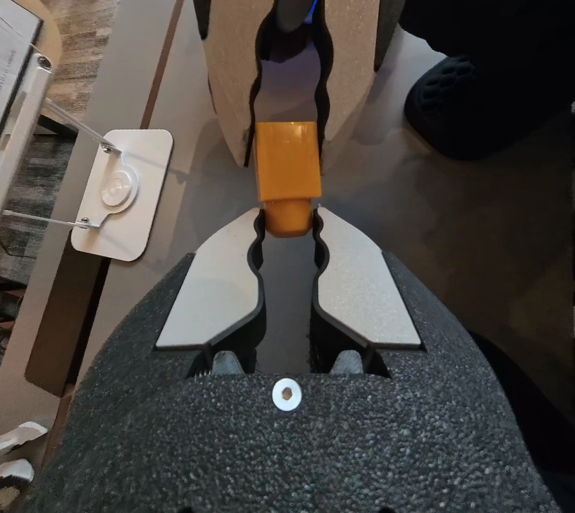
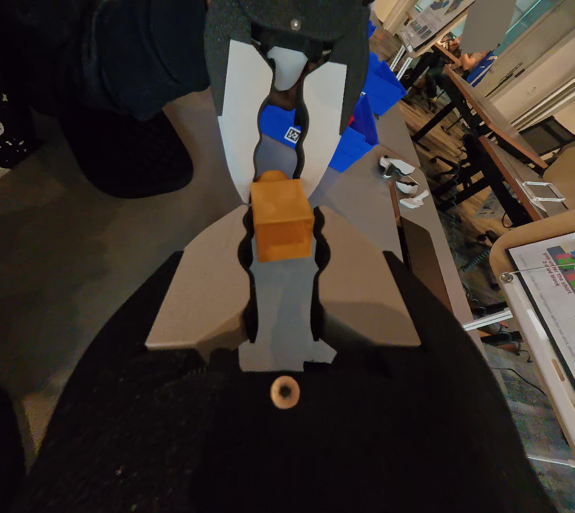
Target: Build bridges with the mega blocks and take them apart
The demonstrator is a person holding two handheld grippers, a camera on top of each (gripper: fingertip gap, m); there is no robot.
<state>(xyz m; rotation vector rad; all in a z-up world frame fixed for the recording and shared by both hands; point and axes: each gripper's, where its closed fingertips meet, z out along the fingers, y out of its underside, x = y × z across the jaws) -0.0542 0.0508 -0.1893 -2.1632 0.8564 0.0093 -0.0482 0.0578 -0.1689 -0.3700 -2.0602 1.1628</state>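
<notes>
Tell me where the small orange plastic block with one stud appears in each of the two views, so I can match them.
Left wrist view: the small orange plastic block with one stud sits at centre, stud towards the camera, between the two hand-held grippers.
Right wrist view: the same block sits at centre, stud pointing away, hollow end nearer the camera.
Shared landmark: the grey table top beneath the block.

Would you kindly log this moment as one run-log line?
object: orange plastic single-stud block | left gripper: on stud | right gripper: on body | state: held above grey table
</notes>
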